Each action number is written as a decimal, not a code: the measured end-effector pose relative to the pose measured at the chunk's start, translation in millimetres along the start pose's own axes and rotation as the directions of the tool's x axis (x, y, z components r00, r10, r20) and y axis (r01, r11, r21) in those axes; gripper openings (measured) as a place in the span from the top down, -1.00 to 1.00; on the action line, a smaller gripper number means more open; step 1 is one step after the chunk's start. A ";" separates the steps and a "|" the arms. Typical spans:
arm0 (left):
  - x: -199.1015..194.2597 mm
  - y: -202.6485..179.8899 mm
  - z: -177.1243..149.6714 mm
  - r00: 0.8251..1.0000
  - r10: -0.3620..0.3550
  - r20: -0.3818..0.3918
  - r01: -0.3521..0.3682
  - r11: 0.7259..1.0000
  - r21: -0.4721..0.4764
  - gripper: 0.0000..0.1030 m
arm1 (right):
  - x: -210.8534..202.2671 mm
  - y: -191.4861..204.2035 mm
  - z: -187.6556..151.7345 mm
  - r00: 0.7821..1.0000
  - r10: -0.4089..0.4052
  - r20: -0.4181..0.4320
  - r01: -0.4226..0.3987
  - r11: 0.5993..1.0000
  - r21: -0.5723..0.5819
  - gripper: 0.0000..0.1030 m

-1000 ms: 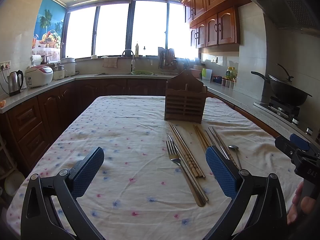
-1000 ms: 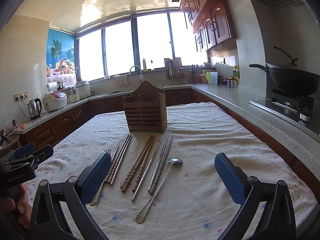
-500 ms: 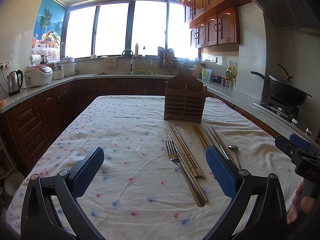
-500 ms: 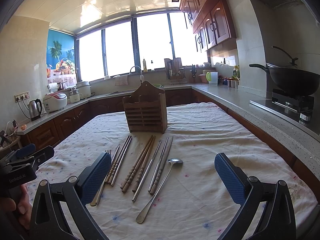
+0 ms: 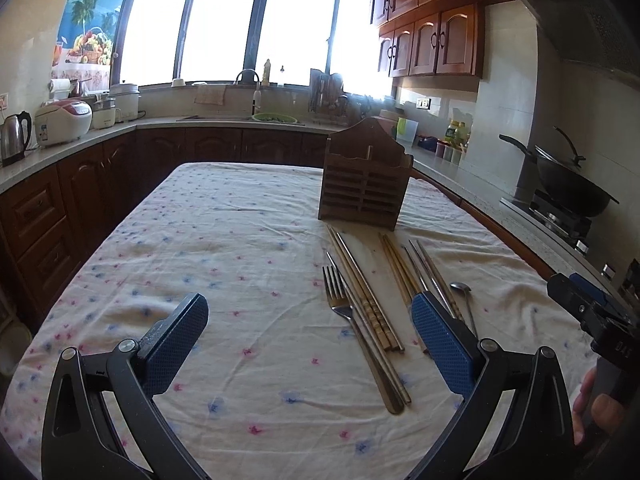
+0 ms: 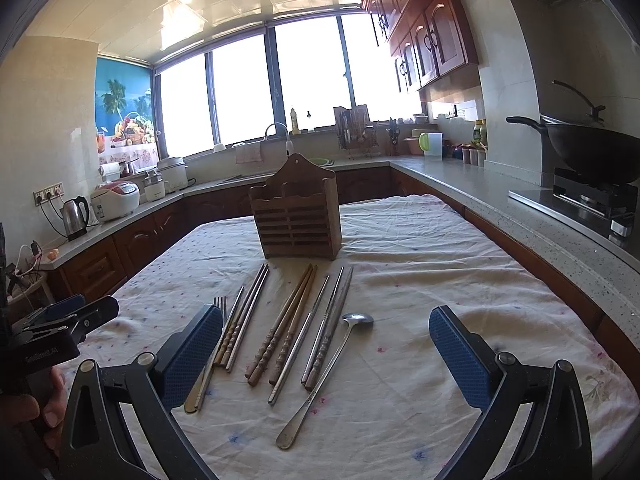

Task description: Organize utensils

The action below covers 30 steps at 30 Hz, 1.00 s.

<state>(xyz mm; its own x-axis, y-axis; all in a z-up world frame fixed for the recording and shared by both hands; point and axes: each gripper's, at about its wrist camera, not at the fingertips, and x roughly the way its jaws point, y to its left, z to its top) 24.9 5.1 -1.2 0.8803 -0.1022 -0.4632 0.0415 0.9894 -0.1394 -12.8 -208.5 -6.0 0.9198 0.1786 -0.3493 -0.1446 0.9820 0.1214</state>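
A wooden utensil holder [image 5: 365, 176] [image 6: 297, 216] stands upright on the cloth-covered table [image 5: 224, 264]. In front of it lie a metal fork [image 5: 352, 320] [image 6: 208, 356], several pairs of wooden and metal chopsticks [image 5: 364, 292] [image 6: 288, 328] and a metal spoon [image 6: 332, 364] [image 5: 464, 300], all flat and side by side. My left gripper [image 5: 310, 340] is open and empty, above the near table, left of the utensils. My right gripper [image 6: 326, 350] is open and empty, with the chopsticks and spoon between its fingers further ahead.
Counters run round the room with a kettle [image 6: 76, 216] and rice cooker [image 5: 64, 120] at left, a sink [image 5: 256, 116] at the back, and a wok on a stove [image 6: 592, 152] at right. The table's right edge [image 6: 560, 288] lies near the right counter.
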 end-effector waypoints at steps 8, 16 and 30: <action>49.8 8.6 14.7 0.988 -0.058 -0.145 0.057 0.998 -0.007 -0.86 | 33.5 -19.2 5.4 0.990 0.057 -0.130 -0.045 0.995 0.090 -1.00; 109.0 9.8 17.2 0.933 -0.168 -0.318 0.155 0.986 -0.067 -0.52 | 88.9 -47.5 0.8 0.931 0.157 -0.328 -0.078 0.968 0.240 -0.29; 172.9 2.5 23.3 0.857 -0.247 -0.452 0.246 0.967 -0.062 0.23 | 143.5 -66.6 -9.3 0.844 0.279 -0.458 -0.105 0.923 0.370 0.21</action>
<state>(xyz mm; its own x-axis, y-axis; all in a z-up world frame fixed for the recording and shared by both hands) 188.2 -7.6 -61.3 0.5305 -0.3791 -0.7582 0.2276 0.9253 -0.3034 125.4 -247.7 -72.8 0.5688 0.4530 -0.6865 -0.0947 0.8652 0.4924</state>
